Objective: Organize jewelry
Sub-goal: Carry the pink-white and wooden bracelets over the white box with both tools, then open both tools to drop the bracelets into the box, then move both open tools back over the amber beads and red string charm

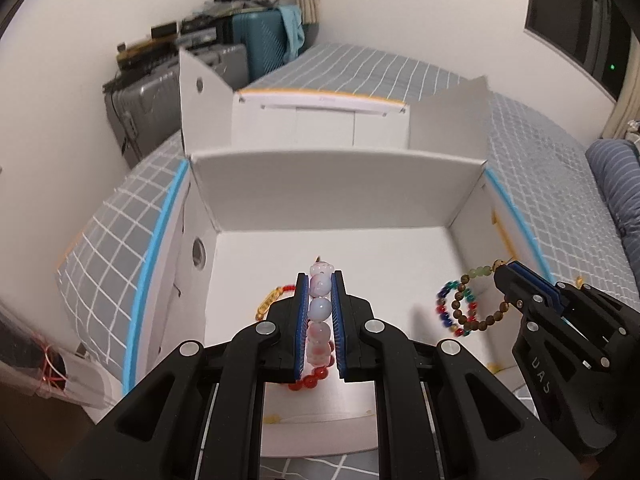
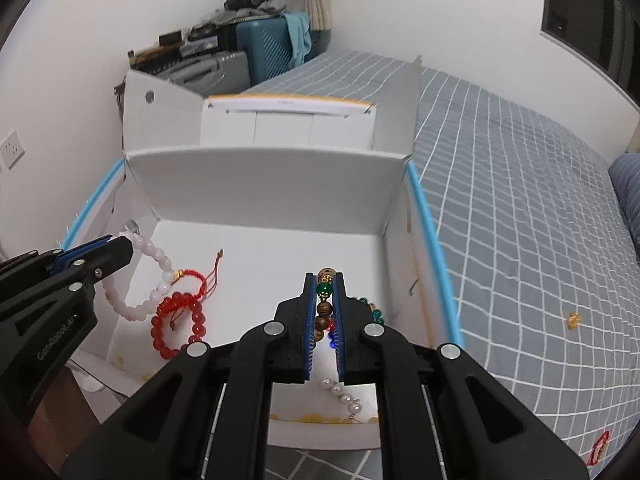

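A white open box (image 1: 332, 184) sits on the bed; it also shows in the right wrist view (image 2: 264, 184). My left gripper (image 1: 320, 280) is shut on a pale pink bead bracelet (image 1: 320, 308), held over the box's left side; the bracelet hangs from it in the right wrist view (image 2: 160, 276). My right gripper (image 2: 325, 280) is shut on a brown bead bracelet (image 2: 324, 312) with green and gold beads, over the box's right side (image 1: 476, 312). A red bead bracelet (image 2: 176, 328) and a red cord bracelet (image 2: 196, 276) lie on the box floor.
A multicoloured bead bracelet (image 1: 448, 308) hangs by the brown one. A pearl strand (image 2: 344, 394) lies near the box's front wall. The grey checked bedspread (image 2: 520, 200) surrounds the box. Suitcases (image 1: 256, 40) stand against the far wall.
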`<state>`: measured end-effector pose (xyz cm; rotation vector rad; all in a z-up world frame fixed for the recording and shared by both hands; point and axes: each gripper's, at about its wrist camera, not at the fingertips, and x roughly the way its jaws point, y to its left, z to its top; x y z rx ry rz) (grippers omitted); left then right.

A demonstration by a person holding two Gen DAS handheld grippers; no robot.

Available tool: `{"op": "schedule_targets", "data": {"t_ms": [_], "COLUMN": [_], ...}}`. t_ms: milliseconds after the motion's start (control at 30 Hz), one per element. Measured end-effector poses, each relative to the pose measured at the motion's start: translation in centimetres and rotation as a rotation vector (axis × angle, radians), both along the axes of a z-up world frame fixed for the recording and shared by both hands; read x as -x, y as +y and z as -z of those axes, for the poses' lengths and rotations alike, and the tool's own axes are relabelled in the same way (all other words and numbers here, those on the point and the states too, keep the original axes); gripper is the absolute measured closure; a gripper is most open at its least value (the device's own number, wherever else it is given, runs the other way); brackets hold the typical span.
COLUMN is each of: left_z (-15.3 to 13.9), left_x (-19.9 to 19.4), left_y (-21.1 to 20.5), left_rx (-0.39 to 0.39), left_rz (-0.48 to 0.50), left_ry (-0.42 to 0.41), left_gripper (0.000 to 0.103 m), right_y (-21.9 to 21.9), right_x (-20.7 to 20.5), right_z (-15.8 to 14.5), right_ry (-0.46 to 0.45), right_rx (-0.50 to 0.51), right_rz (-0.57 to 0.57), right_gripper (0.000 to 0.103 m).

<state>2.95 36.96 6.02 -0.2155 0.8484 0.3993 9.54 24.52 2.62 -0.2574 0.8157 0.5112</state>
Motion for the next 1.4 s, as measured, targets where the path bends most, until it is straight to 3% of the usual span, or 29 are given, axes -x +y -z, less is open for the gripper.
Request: {"op": "schedule_targets", "data": {"t_ms": [300, 900, 933, 1000, 1067, 1200, 1233, 1400], "left_z": [3.3, 4.4, 4.3, 4.0, 3.5, 2.1, 1.6, -0.6], "left_x": [-1.1, -1.4, -1.3, -1.1, -0.8, -0.1, 0.2, 0.7], "left_y": [1.4, 2.5, 2.5, 2.5, 2.5, 2.7, 2.7, 1.6], "left_rx": [0.034, 0.045, 0.044, 0.037, 0.026, 0.009, 0.004, -0.021], "left_rz": [-0.01, -0.018, -0.02, -0.026, -0.039, -0.068, -0.075, -0.067], "left_ry": [0.075, 0.082, 0.079, 0.07, 0.051, 0.015, -0.001, -0.052], "left_gripper": [0.092, 0.09, 0.089, 0.086, 0.064, 0.043, 0.035, 0.021], "right_y": [1.2, 1.5, 1.5, 1.3, 1.2, 0.2, -0.4, -2.6], "right_x": [-0.5, -0.7, -0.7, -0.5, -0.4, -0.2, -0.2, 0.0], "right_z": [2.5, 3.9, 3.8, 3.4, 3.0, 1.7, 1.0, -1.3], "right_ry": [0.05, 0.075, 0.075, 0.058, 0.046, 0.018, 0.005, -0.061], "right_rx": [0.036, 0.059, 0.055, 0.042, 0.032, -0.018, -0.033, -0.069], "right_rz": [0.003, 0.006, 0.006, 0.01, 0.011, 0.036, 0.052, 0.108], "right_gripper": [0.096, 0.093, 0.09, 0.067, 0.057, 0.032, 0.03, 0.009]}}
